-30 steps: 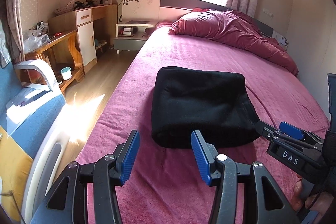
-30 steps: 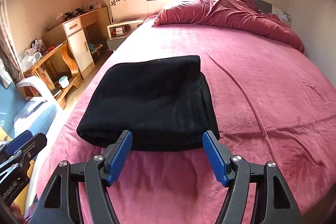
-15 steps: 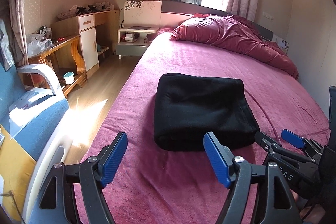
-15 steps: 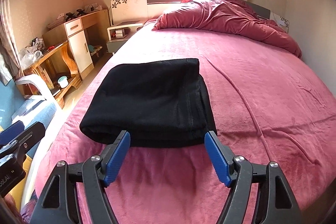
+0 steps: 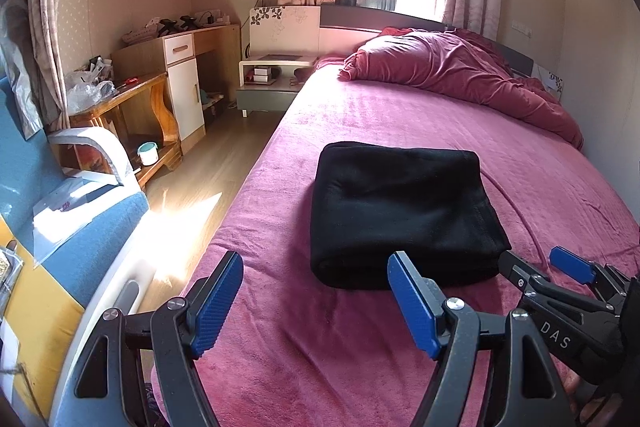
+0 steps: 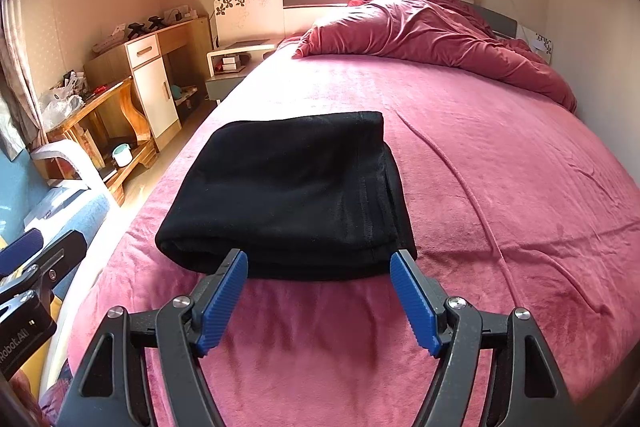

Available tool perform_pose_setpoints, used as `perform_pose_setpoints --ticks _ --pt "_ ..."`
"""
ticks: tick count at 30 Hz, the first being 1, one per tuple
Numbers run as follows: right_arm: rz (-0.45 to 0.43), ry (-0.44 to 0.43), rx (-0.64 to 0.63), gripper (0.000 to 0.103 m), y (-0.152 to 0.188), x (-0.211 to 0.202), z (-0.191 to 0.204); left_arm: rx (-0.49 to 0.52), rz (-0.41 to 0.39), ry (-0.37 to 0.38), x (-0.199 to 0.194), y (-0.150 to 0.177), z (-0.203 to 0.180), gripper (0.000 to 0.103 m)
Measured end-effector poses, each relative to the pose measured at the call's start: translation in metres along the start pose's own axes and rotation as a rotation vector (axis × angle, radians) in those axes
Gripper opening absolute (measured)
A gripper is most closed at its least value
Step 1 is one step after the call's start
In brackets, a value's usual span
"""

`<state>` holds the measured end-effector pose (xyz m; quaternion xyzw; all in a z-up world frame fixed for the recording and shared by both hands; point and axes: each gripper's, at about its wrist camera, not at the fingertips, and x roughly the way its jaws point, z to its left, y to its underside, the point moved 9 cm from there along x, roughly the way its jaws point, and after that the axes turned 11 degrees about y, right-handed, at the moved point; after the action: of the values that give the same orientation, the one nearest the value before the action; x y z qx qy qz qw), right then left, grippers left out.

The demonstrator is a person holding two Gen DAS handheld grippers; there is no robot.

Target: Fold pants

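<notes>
The black pants (image 5: 400, 215) lie folded into a thick rectangle on the pink bed cover, near the bed's left edge; they also show in the right wrist view (image 6: 292, 195). My left gripper (image 5: 316, 299) is open and empty, hovering just short of the bundle's near left corner. My right gripper (image 6: 319, 299) is open and empty, right in front of the bundle's near edge, not touching it. The right gripper also shows at the lower right of the left wrist view (image 5: 560, 279).
A crumpled red duvet (image 6: 432, 39) lies at the head of the bed (image 6: 500, 155). The wooden floor (image 5: 208, 179), a desk (image 5: 132, 107), a nightstand (image 5: 272, 83) and a blue chair (image 5: 60, 219) stand left of the bed. A wall (image 5: 600, 67) runs along the right.
Both grippers have drawn back and risen slightly from the pants. The left gripper's jaws have opened wider. The pants have not moved.
</notes>
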<state>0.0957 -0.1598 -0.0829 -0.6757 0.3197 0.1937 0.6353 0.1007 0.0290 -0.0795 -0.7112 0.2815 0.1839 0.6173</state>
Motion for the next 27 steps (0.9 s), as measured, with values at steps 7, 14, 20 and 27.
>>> perform_pose_setpoints --ticks 7,14,20,27 --pt "-0.001 0.001 0.000 0.075 0.0000 -0.0010 -0.0004 -0.002 0.000 -0.002 -0.0002 0.0002 0.0008 0.076" --pt "-0.001 0.000 -0.003 0.075 0.0005 -0.0017 0.0000 -0.003 -0.006 -0.005 -0.0033 0.0007 0.0017 0.076" --pt "-0.001 0.000 -0.004 0.075 0.0006 -0.0017 -0.0005 -0.005 -0.015 -0.007 -0.0069 -0.0003 0.0030 0.076" --pt "0.000 -0.001 -0.005 0.075 0.0012 -0.0015 -0.0008 -0.002 -0.016 -0.008 -0.0084 -0.0005 0.0027 0.076"
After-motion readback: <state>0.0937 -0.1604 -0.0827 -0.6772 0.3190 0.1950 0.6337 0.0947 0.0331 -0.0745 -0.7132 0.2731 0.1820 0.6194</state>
